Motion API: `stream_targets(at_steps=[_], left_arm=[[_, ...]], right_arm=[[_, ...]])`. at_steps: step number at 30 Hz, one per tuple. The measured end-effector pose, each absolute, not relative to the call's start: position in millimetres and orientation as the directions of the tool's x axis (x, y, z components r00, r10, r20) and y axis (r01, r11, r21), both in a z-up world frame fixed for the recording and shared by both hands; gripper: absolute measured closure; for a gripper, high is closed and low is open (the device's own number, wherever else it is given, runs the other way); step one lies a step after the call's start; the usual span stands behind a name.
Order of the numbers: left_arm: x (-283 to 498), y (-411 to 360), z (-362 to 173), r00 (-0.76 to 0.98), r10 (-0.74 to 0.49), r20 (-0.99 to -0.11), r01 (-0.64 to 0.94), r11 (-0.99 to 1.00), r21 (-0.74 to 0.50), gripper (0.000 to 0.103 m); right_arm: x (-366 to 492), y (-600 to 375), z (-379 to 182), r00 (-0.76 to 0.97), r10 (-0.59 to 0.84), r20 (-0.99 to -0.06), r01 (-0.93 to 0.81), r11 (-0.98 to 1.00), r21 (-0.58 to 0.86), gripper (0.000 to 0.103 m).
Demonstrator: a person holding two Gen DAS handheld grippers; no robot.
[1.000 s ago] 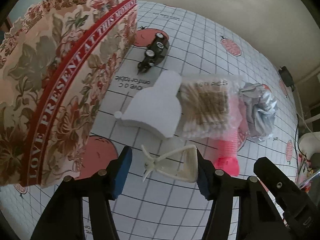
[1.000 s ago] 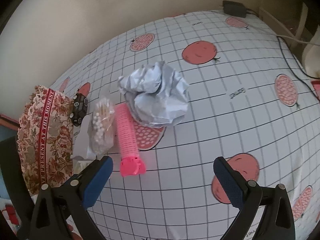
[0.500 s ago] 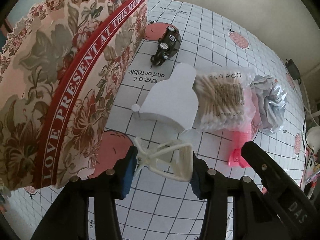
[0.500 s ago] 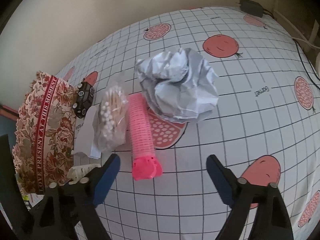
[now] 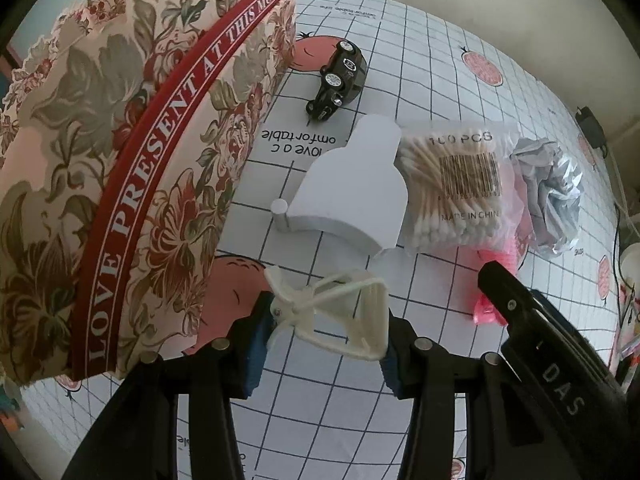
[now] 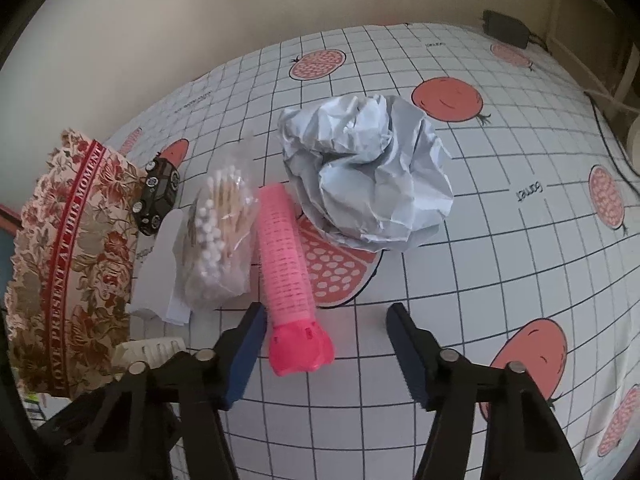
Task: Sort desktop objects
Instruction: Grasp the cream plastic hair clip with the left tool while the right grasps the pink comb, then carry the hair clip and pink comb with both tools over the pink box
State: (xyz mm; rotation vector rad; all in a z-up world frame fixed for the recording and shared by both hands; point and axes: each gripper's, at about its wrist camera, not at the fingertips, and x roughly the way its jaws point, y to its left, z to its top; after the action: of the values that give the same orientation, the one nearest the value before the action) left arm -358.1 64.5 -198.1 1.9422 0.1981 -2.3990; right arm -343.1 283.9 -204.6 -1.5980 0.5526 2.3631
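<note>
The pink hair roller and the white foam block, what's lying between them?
The bag of cotton swabs lies between the pink hair roller and white foam block, clearest in the right wrist view.

Both grippers look alike: the left gripper (image 5: 322,334) and right gripper (image 6: 326,350) have black plastic arms, silver screw heads, blue ribbed finger pads; white "DAS" lettering toward four o'clock.
</note>
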Motion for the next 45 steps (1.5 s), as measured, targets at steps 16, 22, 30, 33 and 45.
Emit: stream_targets(at_steps=[16, 22, 30, 33, 45], left_arm=[[-353.8, 50.1, -195.3, -0.211, 0.048, -0.976, 0.131, -0.988, -0.077, 0.054], [-352.5, 42.4, -194.0, -0.214, 0.065, -0.975, 0.146, -0.984, -0.098, 0.054], [-351.3, 28.4, -187.9, -0.237, 0.115, -0.965, 0.158, -0.975, -0.155, 0.054], [-347.4, 44.7, -179.6, -0.253, 0.126, -0.959, 0.161, -0.972, -0.17, 0.054], [-338.4, 66.1, -143.2, -0.382, 0.189, -0.905, 0.123, -0.96, -0.253, 0.054]], right_arm=[[-340.4, 292.5, -203.6, -0.387, -0.008, -0.922, -0.398, -0.901, 0.175, 0.071], [-333.4, 296.1, -194.5, -0.424, -0.049, -0.904, -0.402, -0.885, 0.236, 0.072], [-330.7, 304.5, -170.8, -0.52, -0.04, -0.853, -0.418, -0.859, 0.296, 0.074], [-330.8, 305.2, -161.3, -0.555, -0.032, -0.831, -0.412, -0.858, 0.308, 0.074], [-326.5, 309.7, -128.8, -0.667, -0.01, -0.745, -0.382, -0.854, 0.354, 0.074]])
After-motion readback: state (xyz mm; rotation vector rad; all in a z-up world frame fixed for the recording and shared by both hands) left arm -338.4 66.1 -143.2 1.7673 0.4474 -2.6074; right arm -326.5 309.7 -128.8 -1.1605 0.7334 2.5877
